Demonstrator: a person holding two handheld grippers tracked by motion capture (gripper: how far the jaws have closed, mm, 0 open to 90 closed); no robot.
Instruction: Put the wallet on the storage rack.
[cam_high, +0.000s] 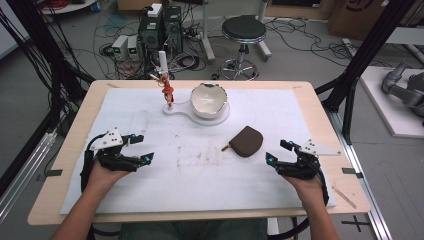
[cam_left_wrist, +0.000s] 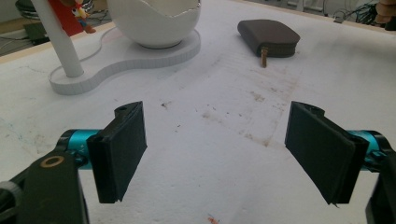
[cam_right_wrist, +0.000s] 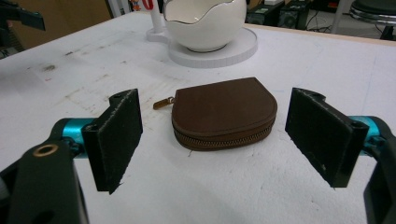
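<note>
Coin pouch (cam_right_wrist: 223, 112), brown, zipped, half-round

A wooden table (cam_high: 320, 107) carries a stained white sheet (cam_high: 150, 190). Near its far edge stands a white base (cam_high: 176, 111) holding an eggshell bowl (cam_high: 209, 100); a brown zip pouch (cam_high: 246, 141) lies right of centre.

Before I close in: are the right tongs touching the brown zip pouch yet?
Apart. In the right gripper view the right tongs stand open with white table between each pad and the brown zip pouch, which lies ahead of them.
</note>
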